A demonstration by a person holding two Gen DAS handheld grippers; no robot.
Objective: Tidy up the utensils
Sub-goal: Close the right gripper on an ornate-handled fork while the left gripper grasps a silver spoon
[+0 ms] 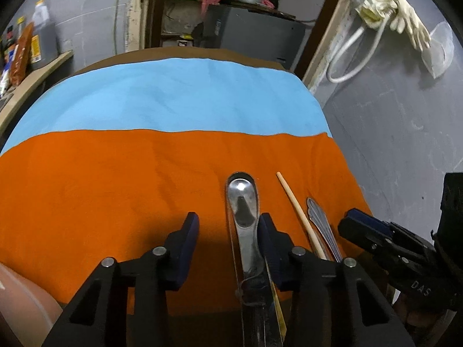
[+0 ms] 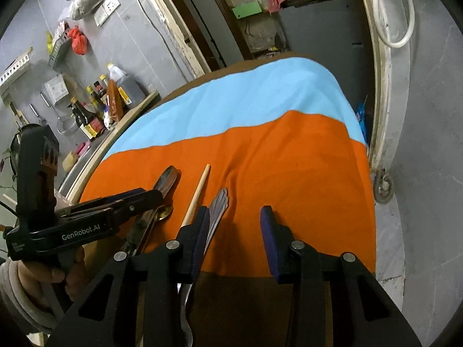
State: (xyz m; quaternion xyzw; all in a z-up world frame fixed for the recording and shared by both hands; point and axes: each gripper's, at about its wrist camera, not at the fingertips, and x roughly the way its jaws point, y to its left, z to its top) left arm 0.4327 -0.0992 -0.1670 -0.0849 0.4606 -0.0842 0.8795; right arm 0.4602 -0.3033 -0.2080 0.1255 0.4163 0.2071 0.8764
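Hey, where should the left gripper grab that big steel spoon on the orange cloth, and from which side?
Probably the handle just below the bowl. The steel spoon lies flat, bowl away from the camera, so come from above with the left gripper fingers straddling its narrow width.

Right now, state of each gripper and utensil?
left gripper: open, straddling steel spoon.
right gripper: open, nothing clamped.
steel spoon: flat on orange cloth, bowl up, unclamped.
chopstick: flat on cloth, untouched.
scalloped-handle utensil: flat, beside a right gripper finger.
gold spoon: mostly hidden under left gripper.
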